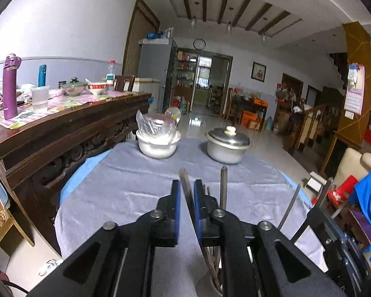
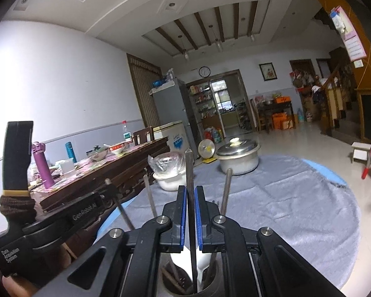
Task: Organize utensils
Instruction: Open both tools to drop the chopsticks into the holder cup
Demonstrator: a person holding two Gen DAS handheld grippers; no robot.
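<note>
- Right wrist view showed my right gripper (image 2: 190,199) with its blue pads pressed onto a thin metal stick (image 2: 189,173), likely a utensil handle, standing straight up.
- Under it sat the cup (image 2: 211,285), with a white spoon (image 2: 200,262) and some brown sticks inside.
- Left wrist view showed my left gripper (image 1: 187,195) squeezed onto another thin stick (image 1: 185,185), which leaned a little to the left.
- I judged that both sticks were over the cup, so the step was to drop them in.
- To do it well, I thought I should keep each stick upright, bring it low into the cup, then let go slowly so nothing tipped.
- I also thought the two grippers were close, so one should go first.
- Only the right view looked down into the cup; the left view hid most of it.
- Only the right view showed the left gripper's body from the side.
- Both showed the grey cloth (image 1: 126,193), the white bowl (image 1: 158,146) and the metal pot (image 1: 226,149) well apart from the cup.
</note>
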